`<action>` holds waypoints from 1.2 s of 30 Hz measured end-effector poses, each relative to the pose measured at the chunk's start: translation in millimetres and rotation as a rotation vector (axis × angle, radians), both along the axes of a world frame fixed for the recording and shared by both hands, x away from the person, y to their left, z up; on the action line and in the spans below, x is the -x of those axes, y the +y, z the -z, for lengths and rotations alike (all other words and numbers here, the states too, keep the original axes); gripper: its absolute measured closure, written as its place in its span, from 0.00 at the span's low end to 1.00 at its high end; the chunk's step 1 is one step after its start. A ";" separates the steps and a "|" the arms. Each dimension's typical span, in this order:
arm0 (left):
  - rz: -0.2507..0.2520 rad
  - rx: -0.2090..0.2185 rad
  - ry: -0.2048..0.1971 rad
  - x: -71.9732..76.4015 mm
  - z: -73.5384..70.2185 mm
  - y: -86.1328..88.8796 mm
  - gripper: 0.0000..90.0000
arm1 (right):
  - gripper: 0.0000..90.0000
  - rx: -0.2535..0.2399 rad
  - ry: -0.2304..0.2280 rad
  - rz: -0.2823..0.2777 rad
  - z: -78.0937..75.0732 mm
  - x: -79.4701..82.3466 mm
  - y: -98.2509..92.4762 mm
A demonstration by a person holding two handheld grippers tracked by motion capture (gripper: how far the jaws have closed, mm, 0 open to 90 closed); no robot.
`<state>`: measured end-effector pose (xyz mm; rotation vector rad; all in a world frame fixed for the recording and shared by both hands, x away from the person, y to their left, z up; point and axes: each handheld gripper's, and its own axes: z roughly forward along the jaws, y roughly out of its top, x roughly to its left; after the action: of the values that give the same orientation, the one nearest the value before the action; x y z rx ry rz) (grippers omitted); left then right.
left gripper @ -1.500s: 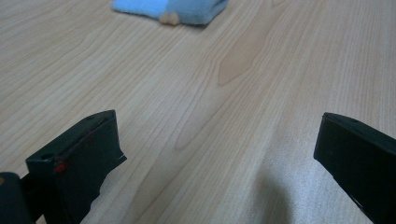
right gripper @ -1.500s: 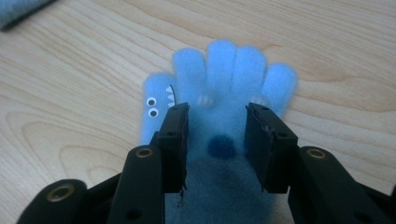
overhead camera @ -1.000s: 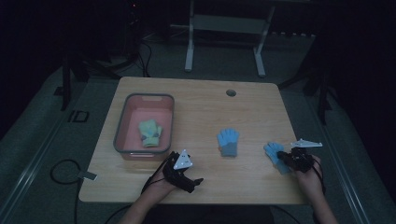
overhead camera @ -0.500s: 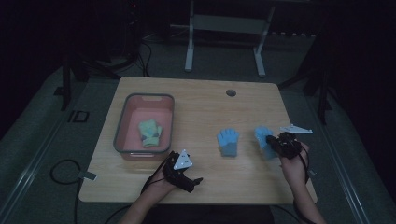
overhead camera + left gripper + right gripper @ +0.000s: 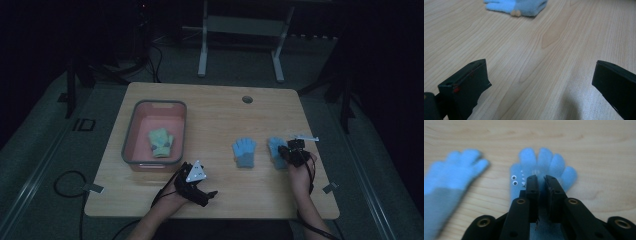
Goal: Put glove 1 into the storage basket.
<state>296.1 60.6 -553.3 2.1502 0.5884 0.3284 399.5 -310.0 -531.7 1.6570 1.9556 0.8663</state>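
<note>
Blue glove dragged next to its twin

Our right gripper (image 5: 541, 178) had just begun opening, a thin gap showing, over the blue glove (image 5: 544, 166) on the tabletop (image 5: 215, 107). We thought fuzz could catch and tug it crooked. Our left gripper (image 5: 541, 82) sat wide, holding nothing.

Wooden table (image 5: 215, 107), round hole (image 5: 247, 99) near far edge. On it: pink tub (image 5: 131, 145) beyond left gripper (image 5: 200, 189); blue glove (image 5: 244, 152) between grippers; second blue glove (image 5: 275, 151) under right gripper (image 5: 290, 154).
</note>
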 end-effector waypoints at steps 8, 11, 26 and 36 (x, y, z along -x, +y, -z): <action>0.003 0.002 0.000 0.7 0.2 -0.7 0.00 | 0.81 -0.009 0.021 -0.021 7.3 -2.2 -5.1; 0.004 0.005 0.000 0.8 0.3 -0.7 0.00 | 0.79 -0.013 0.010 -0.046 1.0 -0.2 -9.1; 0.011 0.004 0.001 0.6 0.5 -1.7 0.00 | 0.76 -0.002 -0.012 -0.280 -15.3 7.8 -43.8; 0.012 0.004 0.002 0.6 0.8 -1.9 0.00 | 0.74 0.041 -0.027 -0.484 -6.6 0.7 -53.6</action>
<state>295.5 58.7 -554.1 2.1496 0.5764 0.3180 398.8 -363.6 -525.1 1.1528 2.3804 0.9988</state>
